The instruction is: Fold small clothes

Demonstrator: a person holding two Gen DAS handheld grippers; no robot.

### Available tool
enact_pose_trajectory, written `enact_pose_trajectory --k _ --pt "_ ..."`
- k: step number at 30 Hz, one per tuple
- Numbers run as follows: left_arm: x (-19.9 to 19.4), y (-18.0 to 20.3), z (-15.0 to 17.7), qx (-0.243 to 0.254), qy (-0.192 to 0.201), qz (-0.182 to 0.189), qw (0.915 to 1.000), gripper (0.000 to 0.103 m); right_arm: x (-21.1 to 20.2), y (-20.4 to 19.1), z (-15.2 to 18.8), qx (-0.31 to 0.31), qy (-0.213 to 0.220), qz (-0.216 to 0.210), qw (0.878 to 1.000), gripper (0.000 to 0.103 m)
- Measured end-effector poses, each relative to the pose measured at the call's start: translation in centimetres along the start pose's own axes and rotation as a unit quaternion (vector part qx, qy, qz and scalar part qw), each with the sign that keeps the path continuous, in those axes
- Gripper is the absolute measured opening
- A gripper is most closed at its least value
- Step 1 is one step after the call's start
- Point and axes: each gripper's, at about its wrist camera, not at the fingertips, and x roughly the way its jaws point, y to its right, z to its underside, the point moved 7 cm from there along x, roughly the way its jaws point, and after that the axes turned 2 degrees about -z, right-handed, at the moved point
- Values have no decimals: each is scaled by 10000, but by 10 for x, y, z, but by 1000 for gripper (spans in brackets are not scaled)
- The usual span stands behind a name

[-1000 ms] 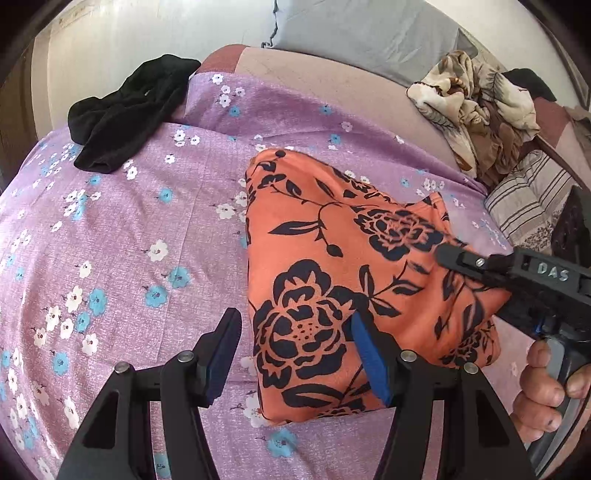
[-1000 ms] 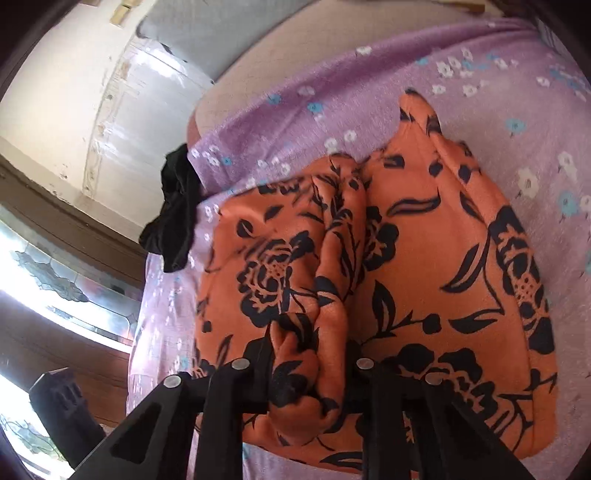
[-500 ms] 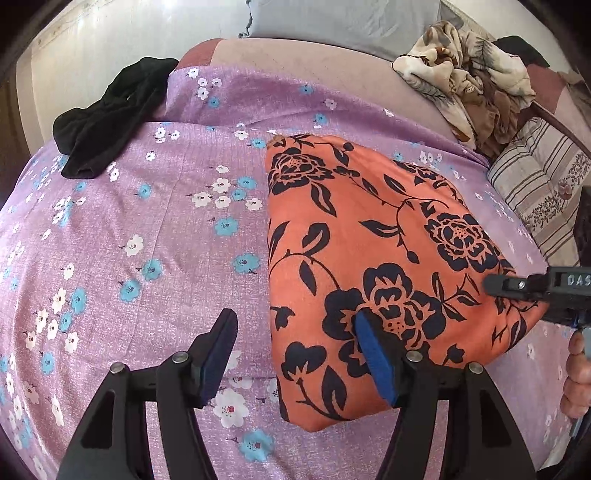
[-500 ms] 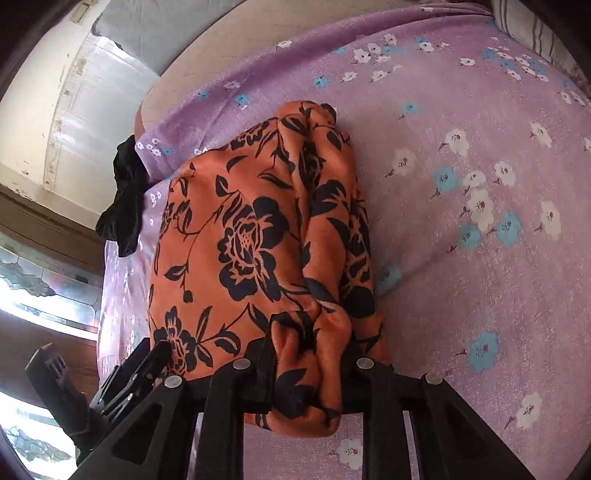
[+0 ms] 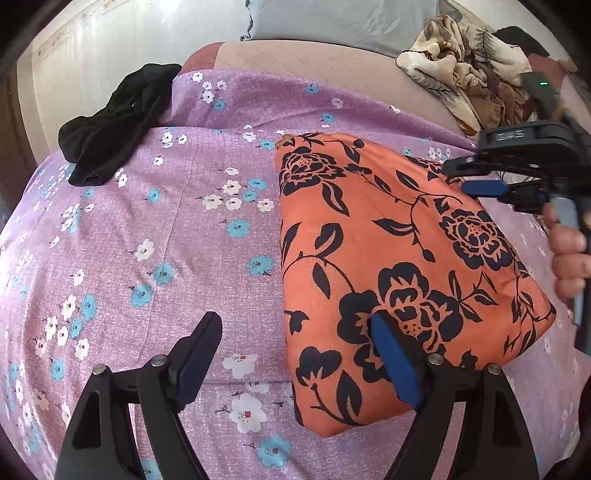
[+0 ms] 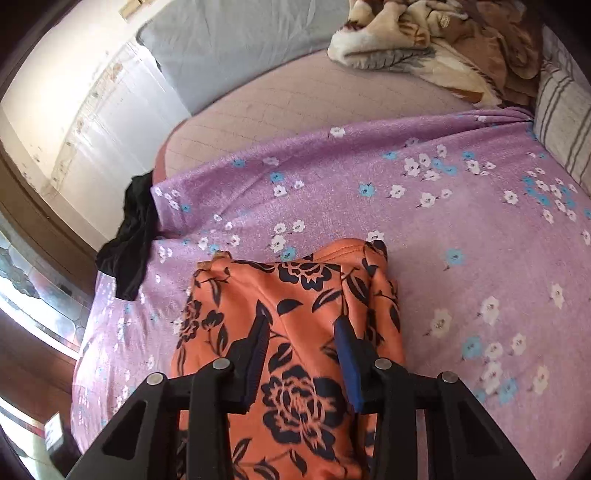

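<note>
An orange garment with black flowers (image 5: pixel 388 258) lies folded flat on the purple flowered sheet (image 5: pixel 166 240). My left gripper (image 5: pixel 295 343) is open and empty above the garment's near left corner, its right finger over the cloth. My right gripper (image 6: pixel 303 339) is open, its fingers just above the garment (image 6: pixel 295 314) with nothing between them. It also shows in the left wrist view (image 5: pixel 480 177) at the garment's far right edge, held by a hand.
A black garment (image 5: pixel 114 122) lies crumpled at the sheet's far left corner. A beige patterned blanket (image 5: pixel 465 66) and a striped pillow (image 6: pixel 561 110) lie at the far right. A grey pillow (image 5: pixel 332 18) leans at the head of the bed.
My right gripper carried the gathered cloth across, laid it down and opened. The garment now lies flat and folded. My left gripper stayed open.
</note>
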Motion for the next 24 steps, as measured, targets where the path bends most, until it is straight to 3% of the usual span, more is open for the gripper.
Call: enact_pose_trajectory --k 2,3,6,9,13,16,18,20,24 --pt "1 0 1 -24 -49 110 9999 84 44 14 -6 242 -469 413 9978 37" --pt "2 0 1 -27 -89 141 9999 84 56 23 -4 392 -644 381 9964 38" --pt "2 -3 2 -99 -110 79 9999 87 43 18 -18 517 -643 414 9957 37" --pt "2 -3 3 -109 -117 86 9998 87 23 -14 -29 145 -366 13 9992 41" --pt "3 -4 5 -178 -126 97 9997 88 34 -68 -26 -203 -535 -582 9967 41" --pt "3 -3 7 -129 -90 1 9999 91 74 -89 -22 -306 -818 -584 9945 41" --pt "2 -2 8 -34 -70 -70 9999 92 115 -82 -16 -188 -1126 -247 9932 40" --pt "3 -1 8 7 -121 -57 9999 95 118 -81 -21 -219 -853 -422 9952 40" --pt "5 -6 7 -106 -223 21 9997 98 76 -65 -26 241 -434 -731 9961 40"
